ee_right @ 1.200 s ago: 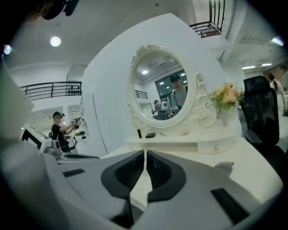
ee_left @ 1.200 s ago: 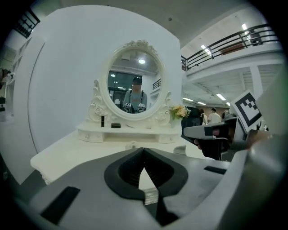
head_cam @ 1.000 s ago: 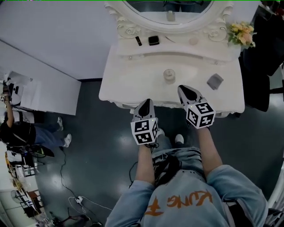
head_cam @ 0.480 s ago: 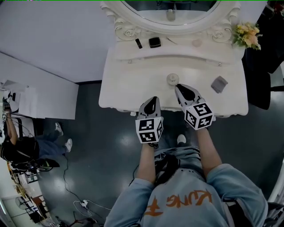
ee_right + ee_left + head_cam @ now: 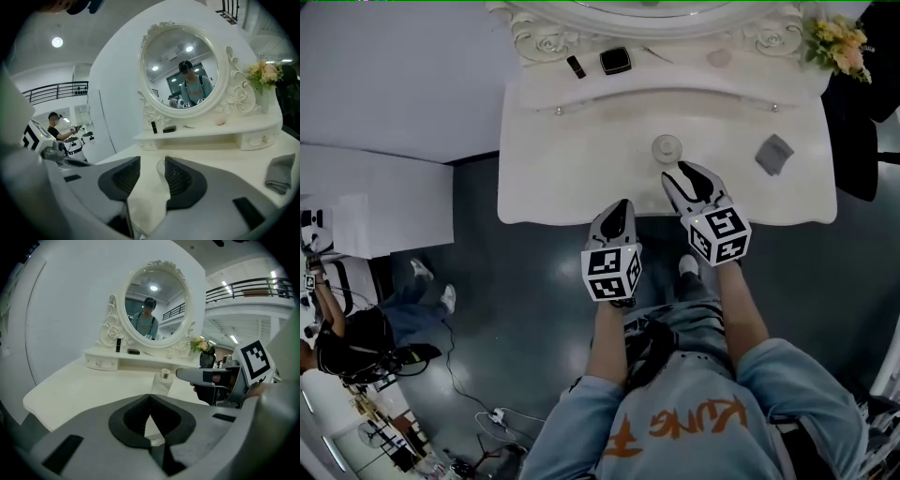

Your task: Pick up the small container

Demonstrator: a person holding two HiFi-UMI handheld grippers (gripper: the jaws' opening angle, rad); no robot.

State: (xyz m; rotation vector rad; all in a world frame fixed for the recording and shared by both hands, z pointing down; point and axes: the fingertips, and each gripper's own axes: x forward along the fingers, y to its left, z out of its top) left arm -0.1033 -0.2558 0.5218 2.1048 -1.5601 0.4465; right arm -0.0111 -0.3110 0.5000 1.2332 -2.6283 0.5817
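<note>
Neighbouring small container point(image 5: 667, 147): grey cloth point(image 5: 774, 154)

The right gripper point(image 5: 149, 174) hung over the white vanity table point(image 5: 225, 154) with its jaws opening, and the small clear container point(image 5: 160, 168) showed through the gap just ahead. Beyond stood an oval mirror point(image 5: 183, 70) with flowers point(image 5: 265, 72) at its right. A grey cloth point(image 5: 281, 174) lay on the tabletop.

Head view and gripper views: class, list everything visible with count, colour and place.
dressing table: one, cream, centre
mirror: one, white frame, table's back
small container: one, clear, table middle
cloth: one, grey, table right
flowers: one bunch, yellow-pink, shelf right
compact: one, black, shelf left
tube: one, black, beside compact
left gripper: one, grey, shut, table's front edge
right gripper: one, grey, jaws opening, nothing between them, just short of small container
</note>
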